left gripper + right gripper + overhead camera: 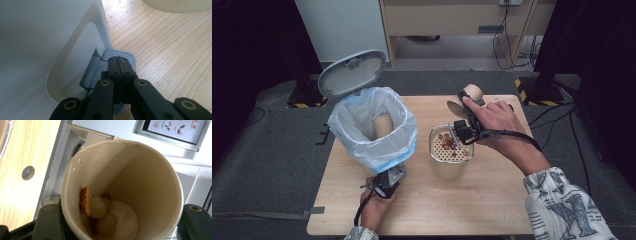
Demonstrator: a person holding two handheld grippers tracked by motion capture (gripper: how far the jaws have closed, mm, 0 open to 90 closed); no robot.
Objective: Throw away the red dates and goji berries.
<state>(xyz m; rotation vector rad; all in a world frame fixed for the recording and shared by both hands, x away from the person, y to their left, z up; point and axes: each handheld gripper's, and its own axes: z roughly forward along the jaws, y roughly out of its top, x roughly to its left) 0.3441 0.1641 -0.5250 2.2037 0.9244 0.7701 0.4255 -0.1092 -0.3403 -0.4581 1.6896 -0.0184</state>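
paper cup (140, 185) clamped in right gripper (464, 117), tilted over strainer tub (451, 150) mid-bench (492, 200); fruit pieces (100, 212) in cup, more (447, 142) on strainer | left gripper (119, 63) closed, pressing bin pedal (120, 56) | lined bin (372, 127) lid up, a cup (383, 125) inside

Tan paper cup (130, 195) tilted above the strainer bin (451, 159), fruit scraps (96, 207) inside.
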